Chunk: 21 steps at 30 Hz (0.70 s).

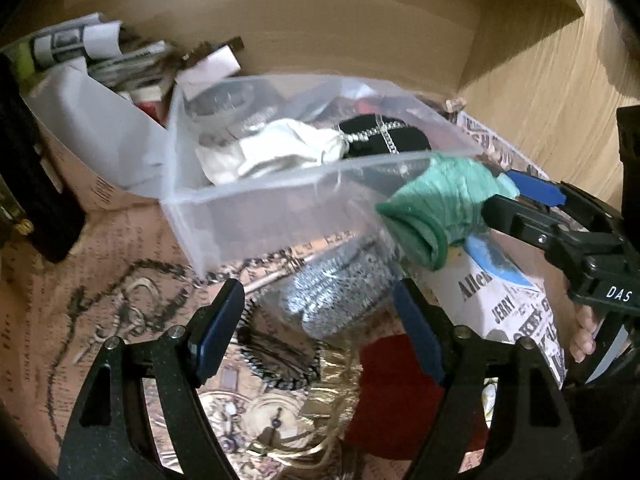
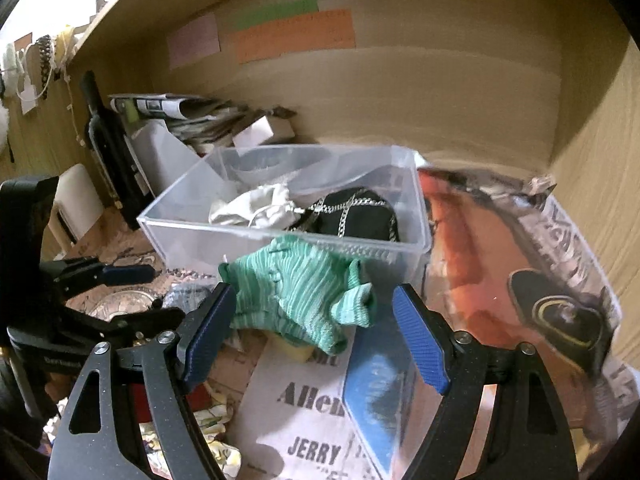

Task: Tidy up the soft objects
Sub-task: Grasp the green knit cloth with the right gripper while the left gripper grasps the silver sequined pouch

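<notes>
Inside, one clear bin (image 2: pixel 256 236) holds one white pouch (image 2: pixel 256 206), one black pouch (image 2: pixel 356 216).

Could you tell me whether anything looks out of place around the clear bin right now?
Yes: the green knit cloth is draped over the front rim of the clear bin, half outside, while the white cloth and black pouch lie inside.
</notes>
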### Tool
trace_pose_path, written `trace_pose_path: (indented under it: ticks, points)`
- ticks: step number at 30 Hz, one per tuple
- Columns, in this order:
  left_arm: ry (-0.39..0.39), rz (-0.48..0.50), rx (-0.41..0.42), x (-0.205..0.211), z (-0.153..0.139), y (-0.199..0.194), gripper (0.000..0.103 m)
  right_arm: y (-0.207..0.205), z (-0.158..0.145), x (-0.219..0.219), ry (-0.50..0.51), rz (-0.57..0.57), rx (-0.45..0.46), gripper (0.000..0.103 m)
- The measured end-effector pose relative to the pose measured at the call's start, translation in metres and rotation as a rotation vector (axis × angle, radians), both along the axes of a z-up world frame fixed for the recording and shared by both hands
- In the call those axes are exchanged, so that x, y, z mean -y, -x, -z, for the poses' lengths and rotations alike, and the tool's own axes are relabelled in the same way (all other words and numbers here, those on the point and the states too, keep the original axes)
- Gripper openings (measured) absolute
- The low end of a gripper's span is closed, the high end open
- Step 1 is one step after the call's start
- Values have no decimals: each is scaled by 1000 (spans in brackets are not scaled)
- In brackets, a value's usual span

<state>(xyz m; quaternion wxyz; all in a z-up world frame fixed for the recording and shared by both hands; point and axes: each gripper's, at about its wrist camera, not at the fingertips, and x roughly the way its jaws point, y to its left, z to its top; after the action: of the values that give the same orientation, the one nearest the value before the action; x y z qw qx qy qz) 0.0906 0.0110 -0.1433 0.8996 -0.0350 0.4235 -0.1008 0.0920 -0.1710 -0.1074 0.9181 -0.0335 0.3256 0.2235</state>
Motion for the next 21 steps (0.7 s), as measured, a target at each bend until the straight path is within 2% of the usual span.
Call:
trace_pose_path:
  ticks: [2, 4, 5, 7, 10, 15, 21]
  points:
    - [3, 9, -11, 3, 4, -3, 77, -2, 3, -1, 0, 3, -3, 74]
    - [8, 23, -20, 6, 8, -5, 77, -3, 4, -2, -2, 5, -7, 60]
    - [12, 26, -23, 6, 10, -6, 76, -4, 5, -1, -7, 4, -11, 56]
    - [17, 28, -29, 8, 13, -7, 68, -5, 5, 0, -11, 8, -10, 45]
    - [28, 42, -32, 9, 15, -7, 59, -5, 4, 2, -22, 6, -5, 36]
    - [18, 47, -14, 11, 13, -5, 41, -1, -1, 1, -25, -5, 16, 27]
    - [20, 33, 15, 7, 3, 0, 32, 8, -14, 2, -45, -11, 59, 25]
